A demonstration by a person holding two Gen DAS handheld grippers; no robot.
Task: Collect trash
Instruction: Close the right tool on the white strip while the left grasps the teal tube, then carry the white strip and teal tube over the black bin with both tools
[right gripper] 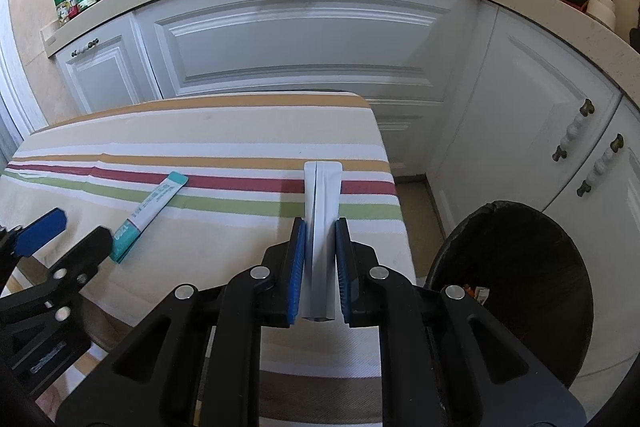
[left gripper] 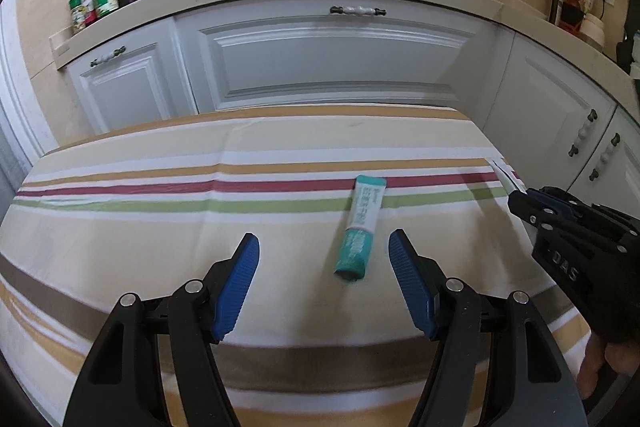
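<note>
Two bits of trash: one teal-and-white foil sachet stick (left gripper: 358, 227) lying loose, and one flat white folded paper packet (right gripper: 322, 227) already gripped.
Sachet, location: it is found flat on the striped cloth-covered table (left gripper: 160, 227), at about 1 o'clock from the left gripper (left gripper: 324, 251) in the left wrist view, between the lines of the two blue pads but ahead of them and not touched.
Sachet, axis: the long axis is seen running roughly 12 to 6 o'clock with a slight lean, pale sealed end toward 12, darker teal end toward 6. From the right wrist view the same stick is read as 1 to 7 o'clock.
Sachet, handling: probably very light, thin and a bit slick, so it could be pushed along the cloth rather than lifted. It is best taken across the narrow width near the middle, pads lowered close to the cloth.
Left fingers: held wide apart, nothing between them.
White packet, location: it is clamped between the pads of the right gripper (right gripper: 320, 239), above the table's right edge, with the far end sticking out toward 12 o'clock.
White packet, handling: looks light and fairly stiff for paper, no droop is seen past the pads.
Right fingers: drawn narrow, pressed on both faces of the packet.
Black round bin (right gripper: 520, 267): seen on the floor at about 3 o'clock from the right gripper, mouth open, some scraps inside.
</note>
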